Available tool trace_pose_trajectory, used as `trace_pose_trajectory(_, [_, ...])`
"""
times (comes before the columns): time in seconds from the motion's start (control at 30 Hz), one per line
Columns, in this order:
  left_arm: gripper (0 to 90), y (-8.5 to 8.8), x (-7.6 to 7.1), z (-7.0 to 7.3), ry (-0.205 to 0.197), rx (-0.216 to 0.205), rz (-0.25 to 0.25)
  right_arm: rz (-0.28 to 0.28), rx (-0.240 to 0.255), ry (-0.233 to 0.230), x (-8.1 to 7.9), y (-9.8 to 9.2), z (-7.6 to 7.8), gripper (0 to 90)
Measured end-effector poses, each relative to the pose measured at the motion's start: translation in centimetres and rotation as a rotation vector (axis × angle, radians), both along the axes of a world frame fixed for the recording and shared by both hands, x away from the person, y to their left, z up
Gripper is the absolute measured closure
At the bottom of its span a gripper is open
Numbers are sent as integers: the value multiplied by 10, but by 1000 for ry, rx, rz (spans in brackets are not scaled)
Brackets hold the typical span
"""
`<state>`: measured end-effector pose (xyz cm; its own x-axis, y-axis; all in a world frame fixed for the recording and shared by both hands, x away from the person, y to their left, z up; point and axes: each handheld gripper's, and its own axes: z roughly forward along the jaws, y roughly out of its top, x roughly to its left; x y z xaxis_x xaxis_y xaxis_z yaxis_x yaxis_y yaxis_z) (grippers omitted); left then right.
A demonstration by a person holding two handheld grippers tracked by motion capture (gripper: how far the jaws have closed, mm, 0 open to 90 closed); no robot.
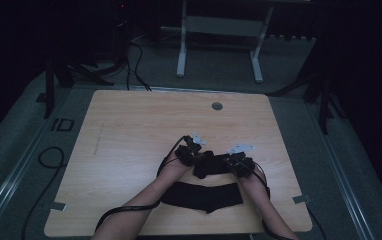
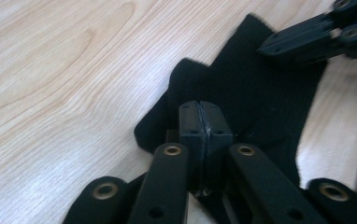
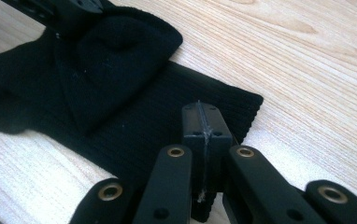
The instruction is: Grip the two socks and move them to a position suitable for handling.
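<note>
Black unlabelled sock (image 1: 206, 196) near table (image 1: 129, 130) front edge, both tools beyond

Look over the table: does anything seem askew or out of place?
Yes. The black sock lies rumpled on the wooden table, one end folded over itself in the right gripper view. A second black sock lies flat, nearer the person.
</note>
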<state>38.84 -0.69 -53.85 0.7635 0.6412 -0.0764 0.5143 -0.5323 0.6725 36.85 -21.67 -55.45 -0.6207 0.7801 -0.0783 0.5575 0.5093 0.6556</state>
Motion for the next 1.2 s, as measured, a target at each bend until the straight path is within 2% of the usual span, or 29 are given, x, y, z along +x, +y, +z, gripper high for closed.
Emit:
trace_pose_trajectory(0.27, [900, 20, -11, 31, -26, -63, -18, -4, 9, -1, 0, 0, 0, 900])
trace_pose_trajectory(0.43, [900, 49, -17, 48, -32, -94, 1, -8, 11, 0, 0, -1, -1, 900])
trace_pose_trajectory(0.53, [900, 69, -20, 54, -43, -101, 19, -10, 6, -5, 0, 0, -1, 900])
trace_pose_trajectory(0.6, [900, 81, -21, 55, -47, -86, 28, -11, 5, -6, 0, 1, -1, 900])
trace_pose_trajectory(0.73, [900, 106, -24, 48, -36, -51, 67, -16, 3, -10, -1, 1, -1, 900])
trace_pose_trajectory(0.87, [900, 127, -26, 32, -12, -20, 101, -18, 2, -12, 0, 1, -1, 900])
trace_pose_trajectory(0.93, [900, 130, -26, 29, -7, -14, 108, -17, 1, -12, 1, 1, -1, 900])
trace_pose_trajectory(0.97, [900, 136, -26, 19, 14, -7, 120, -18, -1, -12, 1, 0, -1, 900])
trace_pose_trajectory(1.03, [900, 139, -25, 10, 32, -5, 125, -27, 18, -1, 6, -4, -1, 900])
trace_pose_trajectory(1.13, [898, 139, -24, -2, 46, 10, 127, -34, 26, 4, 8, -6, -1, 900])
trace_pose_trajectory(1.17, [898, 139, -24, -2, 46, 10, 127, -34, 26, 4, 8, -6, -1, 900])
trace_pose_trajectory(1.2, [898, 138, -22, -7, 51, 26, 128, -31, 23, 2, 8, -6, -1, 899])
